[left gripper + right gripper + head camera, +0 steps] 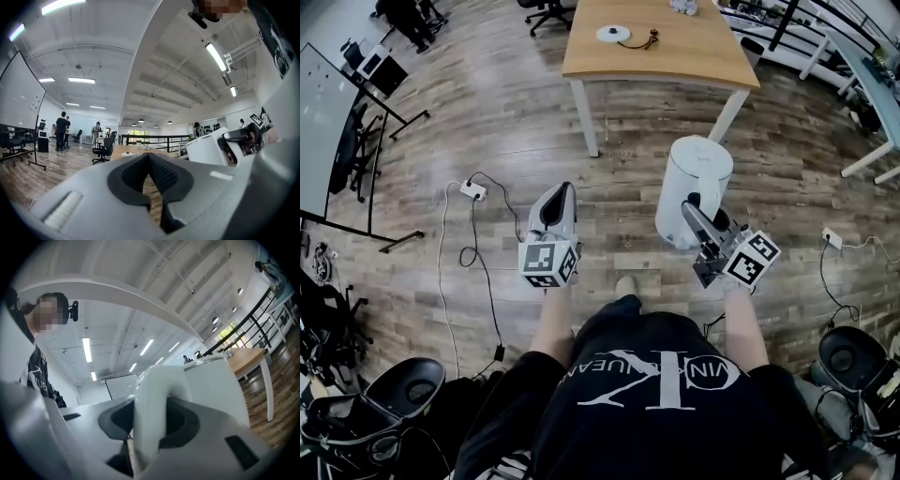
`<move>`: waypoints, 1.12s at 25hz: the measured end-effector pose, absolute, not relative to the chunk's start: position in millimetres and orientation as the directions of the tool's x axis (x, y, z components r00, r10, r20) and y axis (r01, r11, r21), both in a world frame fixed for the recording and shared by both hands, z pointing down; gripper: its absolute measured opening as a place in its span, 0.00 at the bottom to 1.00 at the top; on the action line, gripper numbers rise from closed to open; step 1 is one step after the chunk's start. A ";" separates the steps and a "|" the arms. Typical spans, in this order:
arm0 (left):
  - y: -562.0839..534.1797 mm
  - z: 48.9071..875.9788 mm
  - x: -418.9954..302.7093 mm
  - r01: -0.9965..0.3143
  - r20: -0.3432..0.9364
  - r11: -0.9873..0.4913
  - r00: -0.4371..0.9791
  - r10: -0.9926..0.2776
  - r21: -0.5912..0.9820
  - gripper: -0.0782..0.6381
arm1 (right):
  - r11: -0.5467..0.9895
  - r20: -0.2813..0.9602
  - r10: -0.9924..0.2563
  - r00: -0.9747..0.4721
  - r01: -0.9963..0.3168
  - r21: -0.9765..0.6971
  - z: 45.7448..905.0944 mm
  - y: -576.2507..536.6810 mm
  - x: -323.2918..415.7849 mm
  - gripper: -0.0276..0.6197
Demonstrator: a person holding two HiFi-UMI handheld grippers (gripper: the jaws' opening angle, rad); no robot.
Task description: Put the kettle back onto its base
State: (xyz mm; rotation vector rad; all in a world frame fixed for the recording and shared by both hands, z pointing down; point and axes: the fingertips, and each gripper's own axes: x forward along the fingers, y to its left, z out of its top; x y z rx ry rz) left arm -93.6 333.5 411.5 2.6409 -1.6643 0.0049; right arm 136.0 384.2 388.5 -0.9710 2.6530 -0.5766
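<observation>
Leftmost, well off to the side of the left claw (560,188), a whiteboard (319,122) stands on a plank floor (487,112); nearer that claw, just to its left, a white power strip (472,190) lies on the boards with its cable trailing back towards the person; the room is a wide open office with strip lights overhead. The left claw is pinched together at the tips and has hold of nothing; the left gripper view shows only floor past its pads (161,174). Far ahead of both claws stands a wooden surface (694,56) on white legs; the round white base (612,35) lies on it, well apart from either claw, with a dark cord beside it. To the right, the right claw (691,208) is clamped on the handle (154,408) of the white kettle (696,173); the kettle hangs clear above the floor, just ahead of that claw and nowhere near the base; its long axis runs up and down, lid uppermost, handle turned back towards the person and body away; I cannot tell where its spout faces.
</observation>
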 end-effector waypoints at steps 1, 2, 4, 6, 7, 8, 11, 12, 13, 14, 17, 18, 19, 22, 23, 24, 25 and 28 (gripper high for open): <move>324.5 411.8 -94.2 -0.901 0.014 -0.433 0.433 -0.901 0.015 0.12 | 0.697 -0.102 -0.662 -0.743 -0.559 -0.449 388.9 375.6 135.6 0.25; 315.6 411.9 -95.2 -0.901 0.015 -0.435 0.435 -0.900 0.014 0.12 | 0.696 -0.104 -0.663 -0.742 -0.559 -0.451 389.0 367.4 134.8 0.25; 298.9 412.1 -97.2 -0.899 0.012 -0.437 0.437 -0.899 0.010 0.12 | 0.694 -0.106 -0.666 -0.739 -0.561 -0.451 389.1 351.2 133.1 0.25; 284.4 413.9 -99.1 -0.899 0.009 -0.439 0.439 -0.899 0.007 0.12 | 0.693 -0.110 -0.670 -0.734 -0.565 -0.448 389.6 336.3 132.0 0.25; 278.5 415.6 -100.4 -0.898 0.009 -0.439 0.439 -0.898 0.006 0.12 | 0.693 -0.114 -0.671 -0.732 -0.566 -0.446 390.0 329.9 131.3 0.25; 273.4 417.7 -101.9 -0.898 0.010 -0.439 0.439 -0.898 0.006 0.12 | 0.694 -0.119 -0.672 -0.731 -0.566 -0.446 390.5 324.2 130.4 0.25; 261.0 423.3 -108.6 -0.900 0.012 -0.436 0.436 -0.900 0.004 0.12 | 0.692 -0.127 -0.674 -0.727 -0.564 -0.450 393.6 308.3 127.5 0.25; 256.6 423.9 -111.9 -0.902 0.011 -0.432 0.432 -0.902 0.005 0.12 | 0.691 -0.126 -0.675 -0.727 -0.564 -0.452 394.5 302.5 126.2 0.25; 252.0 424.1 -115.6 -0.904 0.011 -0.426 0.427 -0.904 0.007 0.12 | 0.691 -0.124 -0.675 -0.728 -0.563 -0.454 394.9 297.0 124.7 0.25; 247.8 424.3 -119.3 -0.907 0.011 -0.420 0.421 -0.907 0.010 0.12 | 0.691 -0.123 -0.674 -0.729 -0.562 -0.456 394.7 291.8 123.2 0.25; 239.8 426.8 -127.8 -0.914 0.014 -0.406 0.406 -0.914 0.018 0.12 | 0.691 -0.125 -0.671 -0.731 -0.555 -0.464 393.2 280.1 120.0 0.25; 239.0 428.4 -129.9 -0.915 0.015 -0.402 0.403 -0.915 0.022 0.12 | 0.690 -0.127 -0.671 -0.731 -0.553 -0.467 393.1 277.6 119.3 0.25; 238.7 430.3 -131.9 -0.916 0.017 -0.400 0.400 -0.916 0.026 0.12 | 0.689 -0.128 -0.672 -0.729 -0.553 -0.469 393.3 275.1 118.8 0.25; 237.1 435.3 -137.5 -0.919 0.024 -0.393 0.394 -0.919 0.038 0.12 | 0.685 -0.124 -0.676 -0.727 -0.557 -0.469 393.9 266.2 115.9 0.25; 234.7 436.7 -139.4 -0.920 0.027 -0.390 0.391 -0.920 0.041 0.12 | 0.685 -0.120 -0.674 -0.729 -0.557 -0.469 393.7 261.6 114.6 0.25; 230.5 438.2 -141.3 -0.922 0.032 -0.386 0.387 -0.921 0.044 0.12 | 0.686 -0.117 -0.673 -0.731 -0.556 -0.469 393.2 255.5 113.3 0.25; 224.5 439.4 -143.3 -0.923 0.037 -0.382 0.383 -0.923 0.047 0.12 | 0.687 -0.116 -0.671 -0.733 -0.554 -0.470 392.6 247.8 112.1 0.25; 202.0 441.9 -149.8 -0.928 0.046 -0.368 0.370 -0.928 0.054 0.12 | 0.687 -0.112 -0.667 -0.736 -0.550 -0.474 392.9 220.6 109.2 0.25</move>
